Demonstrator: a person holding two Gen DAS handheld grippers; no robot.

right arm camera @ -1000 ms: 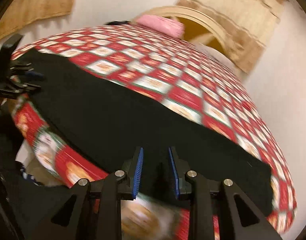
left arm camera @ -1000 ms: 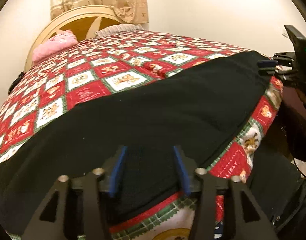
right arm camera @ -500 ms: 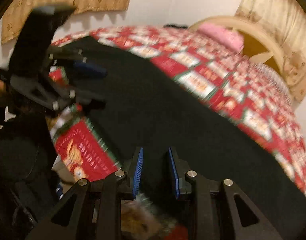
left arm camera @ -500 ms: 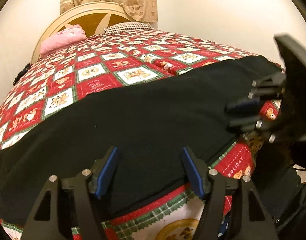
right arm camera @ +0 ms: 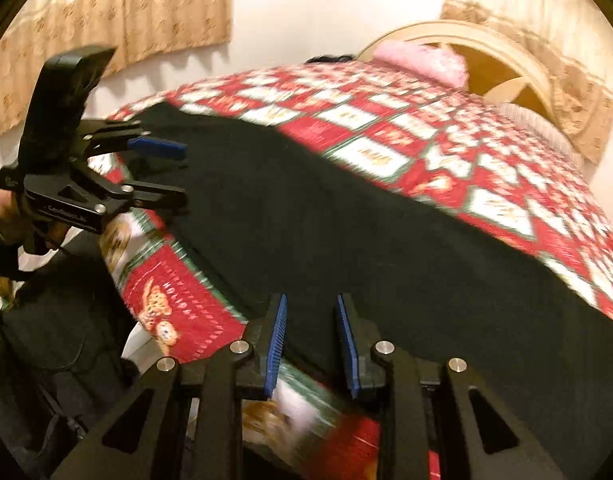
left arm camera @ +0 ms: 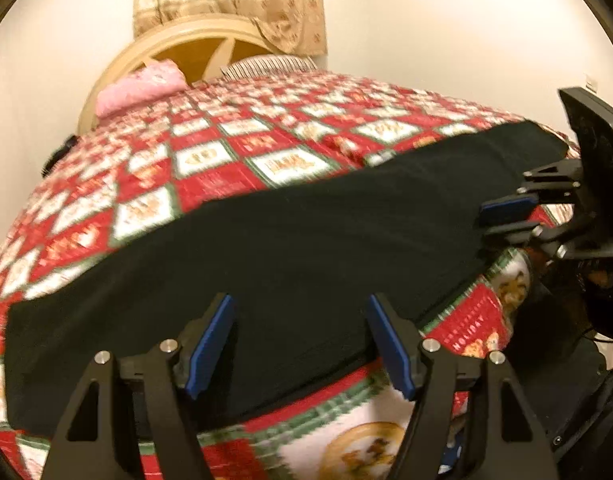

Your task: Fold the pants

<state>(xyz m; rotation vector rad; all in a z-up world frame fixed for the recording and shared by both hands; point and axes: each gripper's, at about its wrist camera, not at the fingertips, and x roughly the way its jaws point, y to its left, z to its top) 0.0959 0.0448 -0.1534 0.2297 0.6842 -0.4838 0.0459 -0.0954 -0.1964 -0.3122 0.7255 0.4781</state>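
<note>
Black pants (left arm camera: 290, 248) lie flat in a long strip along the near edge of a bed with a red, white and green holiday quilt (left arm camera: 234, 152). They also show in the right wrist view (right arm camera: 346, 216). My left gripper (left arm camera: 300, 340) is wide open and empty, just above the pants' near edge. It also shows in the right wrist view (right arm camera: 174, 172) at the pants' left end. My right gripper (right arm camera: 311, 340) is open with a narrow gap and empty, over the pants' near edge. It also shows in the left wrist view (left arm camera: 502, 220) at the pants' right end.
A pink pillow (left arm camera: 138, 88) and a striped pillow (left arm camera: 266, 66) lie by the arched headboard (left arm camera: 194, 40). Beige curtains (right arm camera: 118, 20) hang on the wall. The quilt drapes over the bed's near edge (left arm camera: 466, 324), with dark things on the floor below (right arm camera: 54, 320).
My left gripper's jaws have opened wider. The right gripper has swung over to the pants' right end, its narrow gap unchanged. The pants lie as before.
</note>
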